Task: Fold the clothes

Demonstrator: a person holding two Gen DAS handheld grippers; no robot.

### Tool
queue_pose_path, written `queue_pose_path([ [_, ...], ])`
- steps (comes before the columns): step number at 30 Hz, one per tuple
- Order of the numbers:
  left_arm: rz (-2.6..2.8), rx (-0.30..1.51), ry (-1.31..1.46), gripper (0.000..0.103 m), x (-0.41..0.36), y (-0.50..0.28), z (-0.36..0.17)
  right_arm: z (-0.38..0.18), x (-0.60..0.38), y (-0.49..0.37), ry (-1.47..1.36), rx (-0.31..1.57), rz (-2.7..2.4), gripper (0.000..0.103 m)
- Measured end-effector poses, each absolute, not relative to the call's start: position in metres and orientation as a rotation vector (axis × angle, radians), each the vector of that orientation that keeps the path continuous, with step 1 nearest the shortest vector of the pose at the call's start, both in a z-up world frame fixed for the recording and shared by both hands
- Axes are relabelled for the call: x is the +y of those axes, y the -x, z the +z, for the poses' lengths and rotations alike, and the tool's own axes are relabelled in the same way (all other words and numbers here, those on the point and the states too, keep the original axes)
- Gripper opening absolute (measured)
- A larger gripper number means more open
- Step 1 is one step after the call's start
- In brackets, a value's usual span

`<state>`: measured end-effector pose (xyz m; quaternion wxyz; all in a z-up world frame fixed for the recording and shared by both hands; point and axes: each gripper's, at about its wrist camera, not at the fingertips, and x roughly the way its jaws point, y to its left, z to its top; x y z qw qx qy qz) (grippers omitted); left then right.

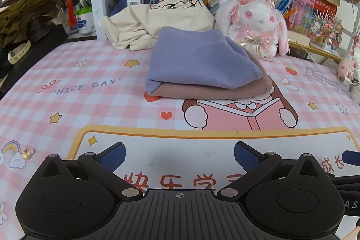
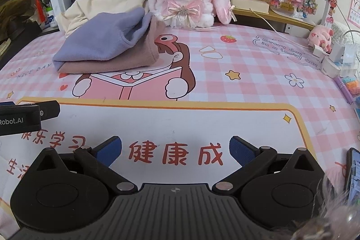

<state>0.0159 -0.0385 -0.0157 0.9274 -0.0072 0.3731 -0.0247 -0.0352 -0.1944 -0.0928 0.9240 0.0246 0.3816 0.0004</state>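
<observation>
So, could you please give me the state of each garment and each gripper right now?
Purple garment: folded, on top of the stack.
Brown garment: folded, underneath.
Cream garment: crumpled, unfolded.
Left gripper: open, empty.
Right gripper: open, empty.

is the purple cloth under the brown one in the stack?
No, the purple cloth lies folded on top of the brown cloth, whose edge shows beneath it on the pink mat.
</observation>
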Motion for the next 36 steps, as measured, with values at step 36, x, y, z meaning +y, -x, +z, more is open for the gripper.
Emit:
queue_pose_path([
  [36, -0.031, 0.775, 0.030, 0.103, -0.028, -0.011, -0.018, -0.092, -0.183, 0.039, -0.032, 0.782, 0.014, 0.103],
])
